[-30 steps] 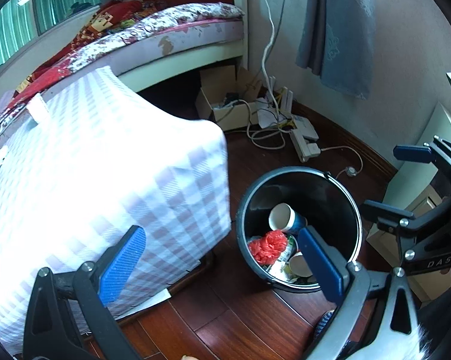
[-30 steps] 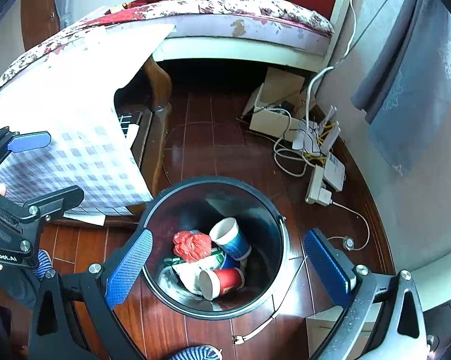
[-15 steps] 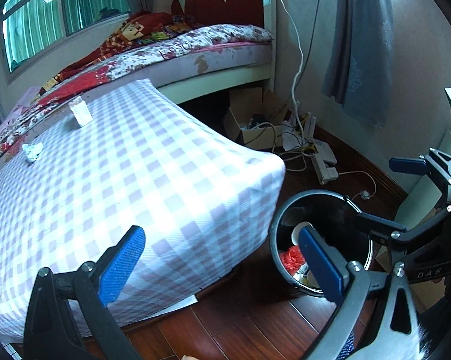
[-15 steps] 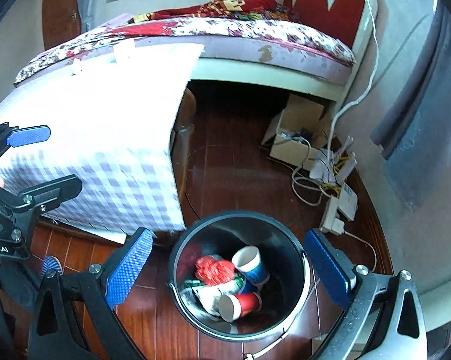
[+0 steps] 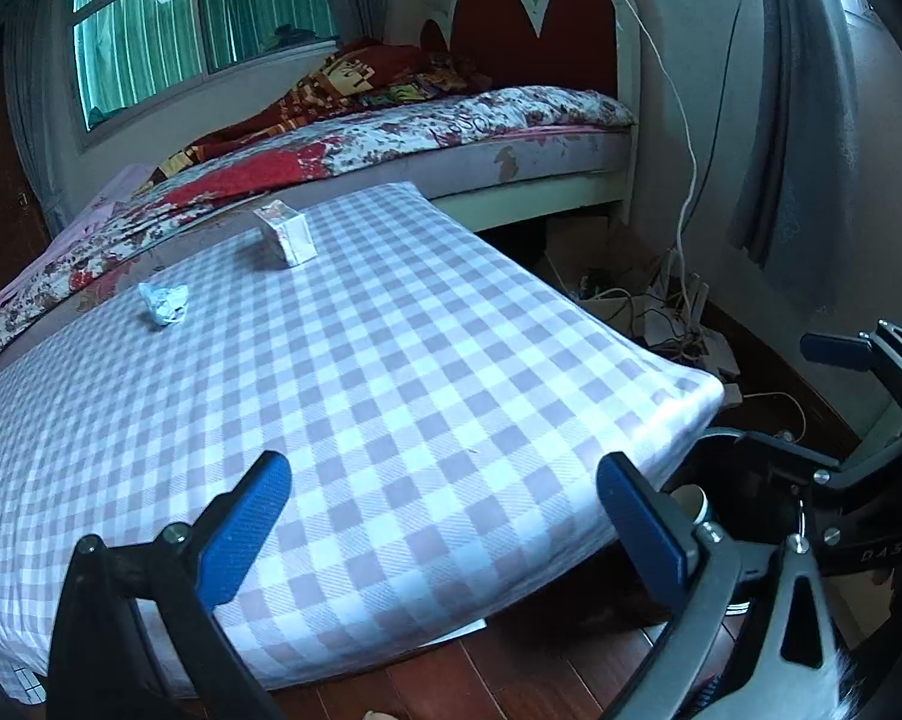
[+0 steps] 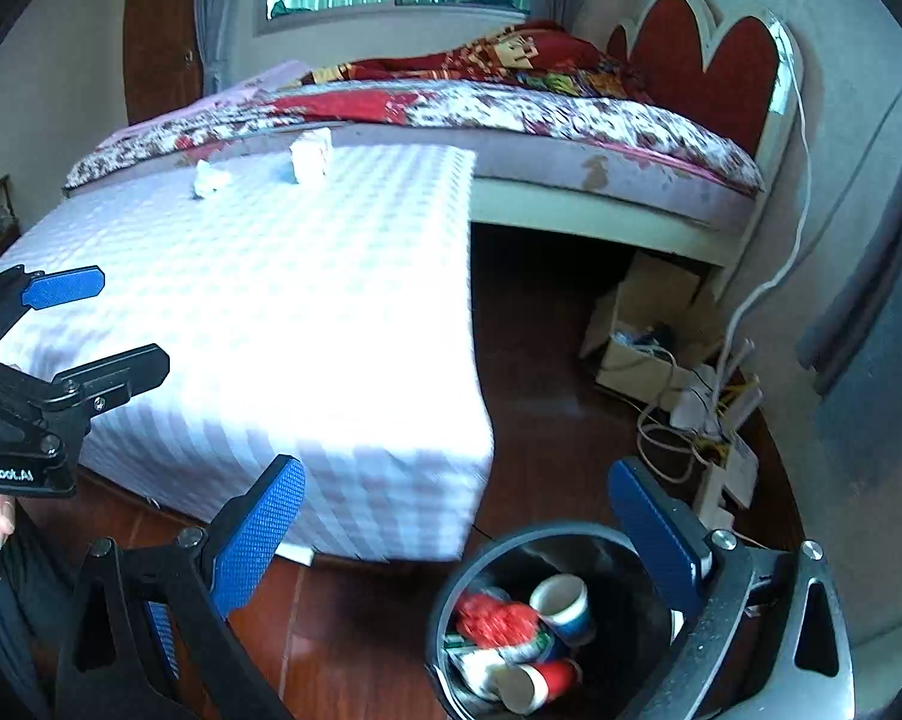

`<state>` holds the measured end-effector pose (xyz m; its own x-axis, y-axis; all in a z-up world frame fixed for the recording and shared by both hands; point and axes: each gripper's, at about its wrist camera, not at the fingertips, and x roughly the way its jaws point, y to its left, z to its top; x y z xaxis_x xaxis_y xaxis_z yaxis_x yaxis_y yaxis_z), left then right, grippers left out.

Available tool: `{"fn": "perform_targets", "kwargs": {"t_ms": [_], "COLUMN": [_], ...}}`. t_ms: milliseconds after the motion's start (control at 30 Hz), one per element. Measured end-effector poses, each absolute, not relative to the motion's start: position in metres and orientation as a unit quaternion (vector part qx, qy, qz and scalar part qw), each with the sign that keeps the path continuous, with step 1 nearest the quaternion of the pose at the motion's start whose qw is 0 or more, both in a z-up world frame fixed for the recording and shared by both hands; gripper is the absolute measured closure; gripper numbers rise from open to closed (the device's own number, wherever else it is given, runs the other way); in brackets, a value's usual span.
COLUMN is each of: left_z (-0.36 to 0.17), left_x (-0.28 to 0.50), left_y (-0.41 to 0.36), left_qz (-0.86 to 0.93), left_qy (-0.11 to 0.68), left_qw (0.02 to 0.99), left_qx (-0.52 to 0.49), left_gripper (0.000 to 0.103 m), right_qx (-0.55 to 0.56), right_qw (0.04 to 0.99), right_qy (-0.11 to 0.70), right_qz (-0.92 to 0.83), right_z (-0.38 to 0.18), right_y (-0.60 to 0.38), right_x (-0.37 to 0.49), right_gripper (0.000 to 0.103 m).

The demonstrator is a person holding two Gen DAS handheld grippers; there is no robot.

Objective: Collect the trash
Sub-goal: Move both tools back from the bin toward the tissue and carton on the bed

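Observation:
On the checkered table (image 5: 390, 396) lie a small white carton (image 5: 285, 235) and a crumpled white paper (image 5: 164, 302), both far across the cloth. My left gripper (image 5: 444, 516) hangs open and empty over the table's near edge. The black bin (image 6: 499, 540) stands on the floor at the table's corner, holding a blue cup (image 6: 562, 600), a red wad (image 6: 493, 621) and a red cup (image 6: 541, 681). Above that bin my right gripper (image 6: 457, 516) is open with nothing in it. The carton (image 6: 311, 156) and paper (image 6: 210, 178) also show in the right wrist view.
A bed (image 6: 571, 120) with a red headboard runs behind the table. Between the bed and the wall sit a cardboard box (image 6: 637, 330), tangled cables and a power strip (image 6: 727, 468). A grey curtain (image 5: 793, 120) hangs at the right. The floor is dark wood.
Both grippers have lifted and tipped up from looking down into the bin. The tabletop with the carton and paper has come into view, and the bin has dropped low in both views.

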<state>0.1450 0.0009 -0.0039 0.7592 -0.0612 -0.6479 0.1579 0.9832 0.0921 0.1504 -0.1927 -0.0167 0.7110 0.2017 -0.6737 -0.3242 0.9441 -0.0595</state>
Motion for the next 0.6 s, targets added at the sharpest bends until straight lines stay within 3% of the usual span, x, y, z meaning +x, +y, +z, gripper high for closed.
{"fn": "perform_targets", "kwargs": {"t_ms": [600], "left_z": [0.004], "left_x": [0.191], "left_y": [0.140], "left_qz": [0.040], "left_qy": [0.350], "left_qw": [0.935], "left_qx": [0.049], "left_gripper": [0.001], "right_qx": [-0.060], "right_qw": [0.928], "right_qy": [0.314], "right_qz": [0.190], "right_z": [0.012], "right_y": [-0.107], "right_x": [0.209], "right_gripper": [0.001]}}
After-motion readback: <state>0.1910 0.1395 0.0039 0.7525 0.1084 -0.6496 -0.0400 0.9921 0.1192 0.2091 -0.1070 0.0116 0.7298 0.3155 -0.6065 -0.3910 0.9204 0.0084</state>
